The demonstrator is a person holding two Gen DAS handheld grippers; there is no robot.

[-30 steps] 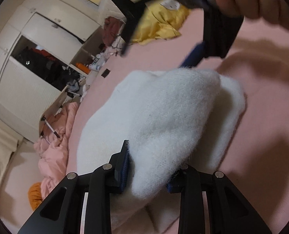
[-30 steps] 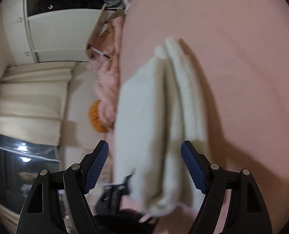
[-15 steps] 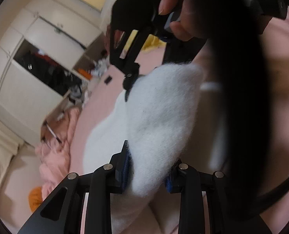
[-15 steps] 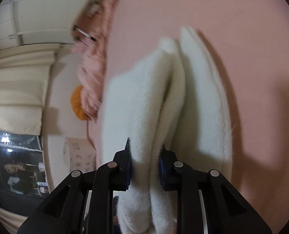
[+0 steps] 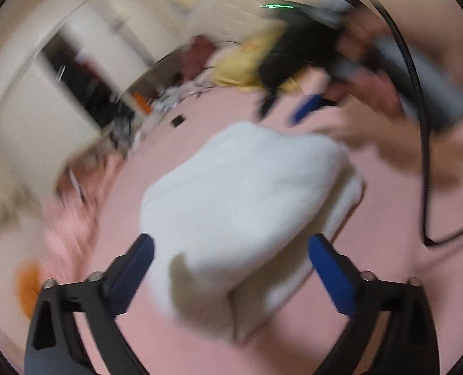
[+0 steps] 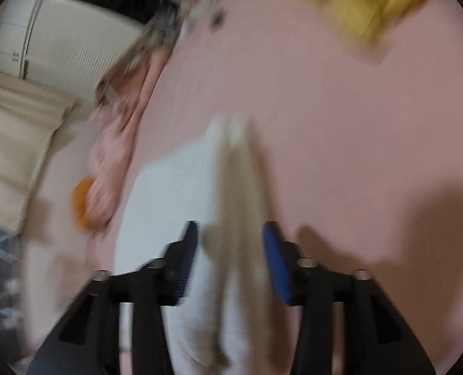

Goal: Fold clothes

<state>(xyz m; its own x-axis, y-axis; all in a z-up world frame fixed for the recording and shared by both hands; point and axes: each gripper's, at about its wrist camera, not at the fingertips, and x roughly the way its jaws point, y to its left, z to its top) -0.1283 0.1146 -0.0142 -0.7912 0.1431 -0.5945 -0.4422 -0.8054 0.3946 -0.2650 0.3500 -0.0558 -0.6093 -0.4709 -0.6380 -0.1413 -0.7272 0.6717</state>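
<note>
Though blur hides any writing, folded white garment [image 5: 247,193] seemingly unlabelled.

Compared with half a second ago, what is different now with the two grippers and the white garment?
Both grippers let go. The left gripper, which was pinching the folded white garment, has just opened its jaws wide; the fold lies loose between them. The right gripper has also been opening its jaws, with the garment's edge between them, apparently unpinched. The garment stays folded on the pink bed sheet.

Right tool [image 6: 229,259] opening, white garment [image 6: 181,193] between
</note>
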